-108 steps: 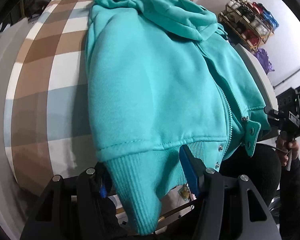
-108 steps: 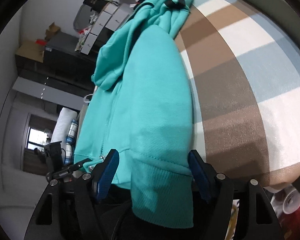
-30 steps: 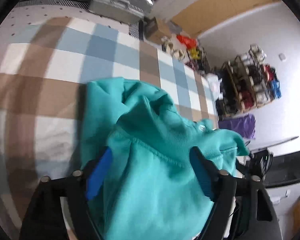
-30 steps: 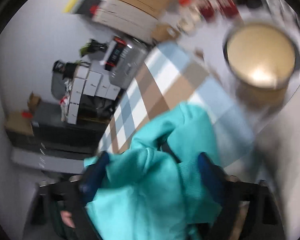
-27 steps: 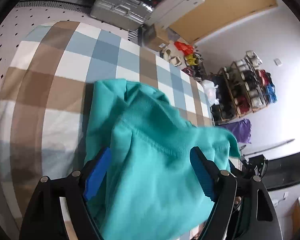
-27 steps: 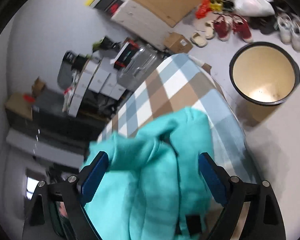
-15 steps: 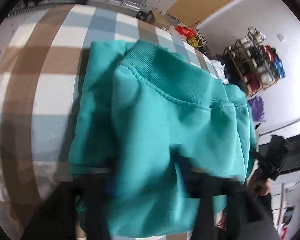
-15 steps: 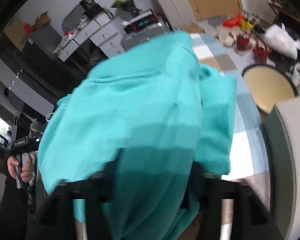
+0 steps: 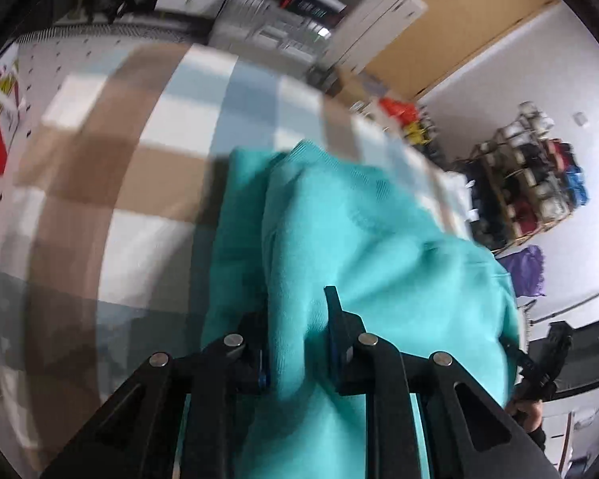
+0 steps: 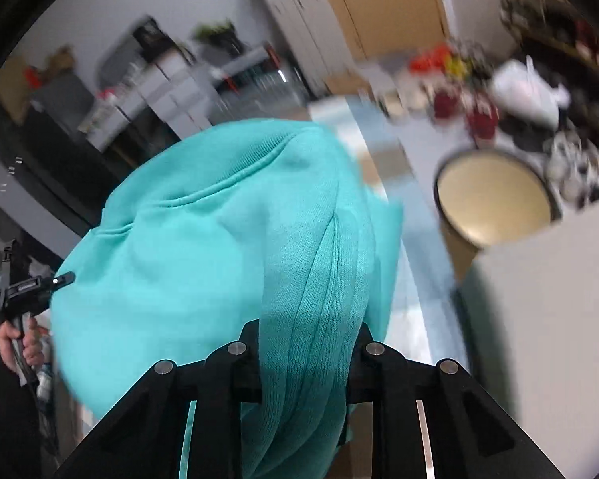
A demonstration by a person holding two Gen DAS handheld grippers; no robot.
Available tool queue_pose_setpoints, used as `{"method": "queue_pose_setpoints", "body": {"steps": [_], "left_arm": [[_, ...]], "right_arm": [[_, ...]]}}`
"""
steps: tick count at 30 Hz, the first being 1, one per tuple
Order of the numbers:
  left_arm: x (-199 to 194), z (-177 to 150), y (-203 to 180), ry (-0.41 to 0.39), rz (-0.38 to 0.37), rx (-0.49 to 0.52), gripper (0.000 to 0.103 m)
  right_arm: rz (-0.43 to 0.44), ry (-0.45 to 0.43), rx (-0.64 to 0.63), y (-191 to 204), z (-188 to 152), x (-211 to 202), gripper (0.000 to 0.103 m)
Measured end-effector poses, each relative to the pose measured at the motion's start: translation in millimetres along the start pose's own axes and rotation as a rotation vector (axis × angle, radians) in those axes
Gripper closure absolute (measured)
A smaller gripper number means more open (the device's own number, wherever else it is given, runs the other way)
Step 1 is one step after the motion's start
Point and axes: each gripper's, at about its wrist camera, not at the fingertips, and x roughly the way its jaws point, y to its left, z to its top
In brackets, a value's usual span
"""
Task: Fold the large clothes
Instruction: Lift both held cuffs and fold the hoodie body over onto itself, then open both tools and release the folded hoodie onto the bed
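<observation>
Teal hoodie (image 9: 363,247) heaped on checked surface (image 9: 112,175) | left tongs (image 9: 299,339) pinching a hoodie fold, left pad buried | right tongs (image 10: 303,343) closing on bunched ribbed hoodie cloth, fingertips hidden | tan bin (image 10: 493,199) right of hoodie, blurred

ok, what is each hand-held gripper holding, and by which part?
Both grip the teal hoodie: left hand-held gripper pinches a fabric fold, right hand-held gripper, jaws closing, a bunched ribbed edge.

Teal hoodie (image 9: 363,247): formerly spread flat, now bunched. Left gripper (image 9: 299,327) jaws, wide before, now pinching fabric; right gripper (image 10: 305,343) jaws closing on fabric.
</observation>
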Motion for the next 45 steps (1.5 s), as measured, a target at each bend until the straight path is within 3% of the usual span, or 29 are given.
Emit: {"method": "queue_pose_setpoints", "body": {"steps": [2,5,6,7,8,9,10,12,14,16,19,22,27,36,39,43,45], "left_arm": [[5.8,0.8,8.7,-0.003,-0.023,-0.026,0.08],[-8.9,2.7,16.4,0.034,-0.067,-0.069,0.074],[-17.9,4.1,18.1,0.032,-0.06,-0.068,0.071],[-26.4,4.6,19.1,0.022,-0.038,-0.061,0.057],[-34.7,2.6,19.5,0.002,0.002,-0.052,0.036],[-37.8,0.3,19.9,-0.009,0.019,-0.037,0.028],[-38.0,-2.4,20.2,0.007,0.008,-0.014,0.023],[-19.9,-13.8,21.1,0.092,-0.003,0.003,0.023],[-0.5,-20.7,22.7,0.169,-0.043,-0.012,0.023],[7.8,-27.2,22.8,0.181,-0.081,-0.036,0.023],[11.2,-33.9,11.1,0.15,-0.02,0.011,0.023],[12.1,-37.7,5.1,0.173,0.014,0.012,0.026],[1.8,-66.8,6.5,0.213,0.037,-0.015,0.036],[-61.2,-182.2,17.6,0.306,0.056,0.039,0.037],[-93.1,-196.7,23.1,0.283,0.07,0.029,0.038],[-143.6,-173.7,15.1,0.09,0.085,0.056,0.037],[-148.0,-160.5,2.3,0.044,0.072,0.099,0.035]], "right_arm": [[-0.02,0.027,-0.03,-1.4,0.2,15.4,0.078],[0.017,0.061,-0.01,-9.0,-2.2,12.0,0.074],[0.018,0.067,-0.022,-9.5,-1.5,7.2,0.065],[-0.003,0.067,-0.036,-10.2,-2.4,1.1,0.058],[-0.028,0.061,-0.048,-11.8,-3.4,-5.1,0.045],[-0.03,0.055,-0.049,-14.7,-5.0,-10.1,0.036],[-0.012,0.056,-0.036,-18.2,-7.6,-15.8,0.035],[0.094,0.072,0.04,-29.1,-12.4,-14.8,0.033],[0.146,0.106,0.099,-30.8,-17.6,-7.1,0.033],[0.152,0.127,0.121,-29.2,-22.0,3.6,0.028],[0.152,0.153,0.139,-24.5,-24.4,18.4,0.024],[0.176,0.157,0.13,-15.1,-23.4,25.4,0.024],[0.197,0.113,0.085,-5.3,-33.1,14.5,0.054],[0.217,0.211,-0.091,10.1,-114.0,-47.4,0.059],[0.218,0.258,-0.121,7.3,-140.2,-65.9,0.05],[0.136,0.229,-0.177,10.8,-138.3,-88.2,0.05],[0.123,0.19,-0.165,11.1,-126.5,-99.4,0.05]]}}
